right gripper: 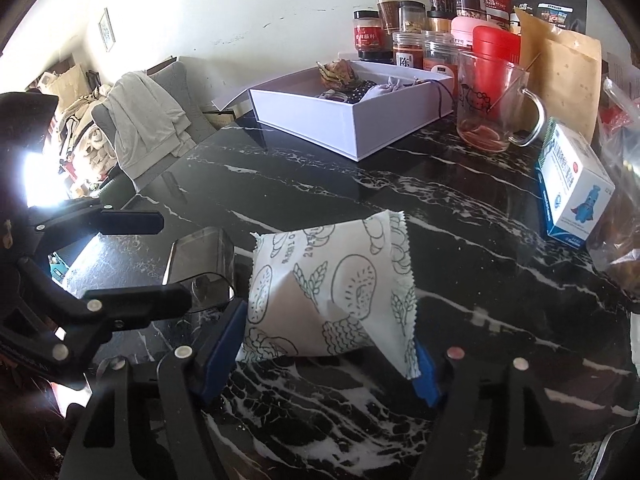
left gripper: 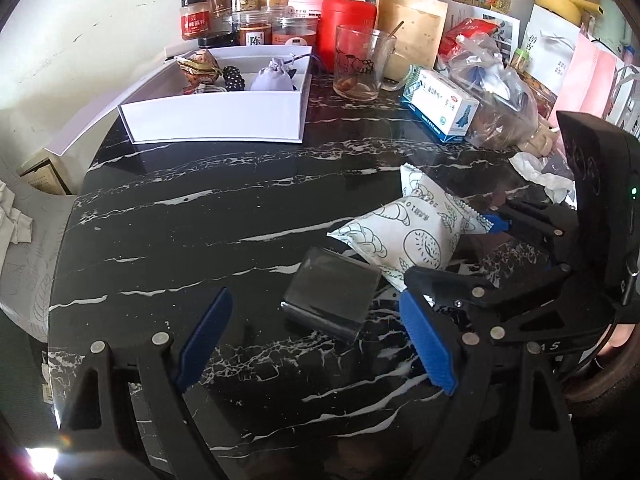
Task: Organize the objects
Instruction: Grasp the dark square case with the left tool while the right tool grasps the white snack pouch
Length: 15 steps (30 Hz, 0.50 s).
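A black marble-patterned table (left gripper: 240, 216) carries an open white rectangular box (left gripper: 216, 118) of small items near the wall. Nearer, a white puffy snack packet printed with bread drawings (right gripper: 332, 292) sits clamped between the right gripper's (right gripper: 326, 354) blue pads. Beside it a small dark glossy rectangular case (left gripper: 332, 300) lies between the left gripper's (left gripper: 320, 340) wide-apart jaws, untouched.

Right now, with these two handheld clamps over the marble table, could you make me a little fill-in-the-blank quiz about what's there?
1. The right gripper has its blue pads on either side of the white ____, printed with bread drawings.
2. The white box stands with its lid ____.
3. The glass mug has a cartoon ____ printed on it.
4. The dark case lies between the left gripper's ____ jaws.

Missing: snack packet; open; cat; open
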Available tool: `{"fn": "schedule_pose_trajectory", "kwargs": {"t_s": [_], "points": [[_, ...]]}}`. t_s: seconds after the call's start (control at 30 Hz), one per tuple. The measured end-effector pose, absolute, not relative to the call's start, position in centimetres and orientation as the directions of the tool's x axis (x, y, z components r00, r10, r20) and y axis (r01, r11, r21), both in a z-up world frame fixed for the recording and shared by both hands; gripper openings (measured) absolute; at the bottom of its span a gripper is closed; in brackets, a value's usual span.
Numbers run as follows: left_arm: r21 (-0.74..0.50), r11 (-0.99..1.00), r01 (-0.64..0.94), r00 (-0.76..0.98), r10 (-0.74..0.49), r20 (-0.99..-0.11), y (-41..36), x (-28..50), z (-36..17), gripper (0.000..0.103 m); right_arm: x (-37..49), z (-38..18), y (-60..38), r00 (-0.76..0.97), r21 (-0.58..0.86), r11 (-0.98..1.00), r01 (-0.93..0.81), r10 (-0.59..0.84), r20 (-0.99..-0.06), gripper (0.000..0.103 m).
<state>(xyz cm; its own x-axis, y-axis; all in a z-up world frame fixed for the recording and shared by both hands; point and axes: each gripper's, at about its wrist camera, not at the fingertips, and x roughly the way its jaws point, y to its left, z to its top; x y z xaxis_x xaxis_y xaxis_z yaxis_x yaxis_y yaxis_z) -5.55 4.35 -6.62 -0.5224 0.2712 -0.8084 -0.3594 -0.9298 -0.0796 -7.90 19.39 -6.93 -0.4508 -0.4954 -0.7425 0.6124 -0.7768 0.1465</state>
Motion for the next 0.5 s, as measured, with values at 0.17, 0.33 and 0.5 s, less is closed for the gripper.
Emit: {"fn": "schedule_pose_trajectory", "kwargs": {"t_s": [0.17,0.33,0.5], "points": [[-0.074,-0.933,-0.353,-0.497,0.254,-0.83,4.9,-6.1,-8.0,0.085,-7.1,-6.6,19.9,-0.464,0.107,-0.77,0.629,-0.483,-0.743,0.067],[-0.079,-0.933,-0.35,-0.496,0.256,-0.83,5.0,-6.4,-8.8,0.085,-7.1,-6.6,20.6,-0.46,0.111,-0.771,0.627,-0.482,-0.746,0.068],[-0.062,-0.934,-0.353,-0.506,0.246,-0.826,5.2,-6.7,-9.2,0.082,-7.2,-6.8,20.2,-0.456,0.103,-0.762,0.64,-0.484,-0.747,0.078]]}}
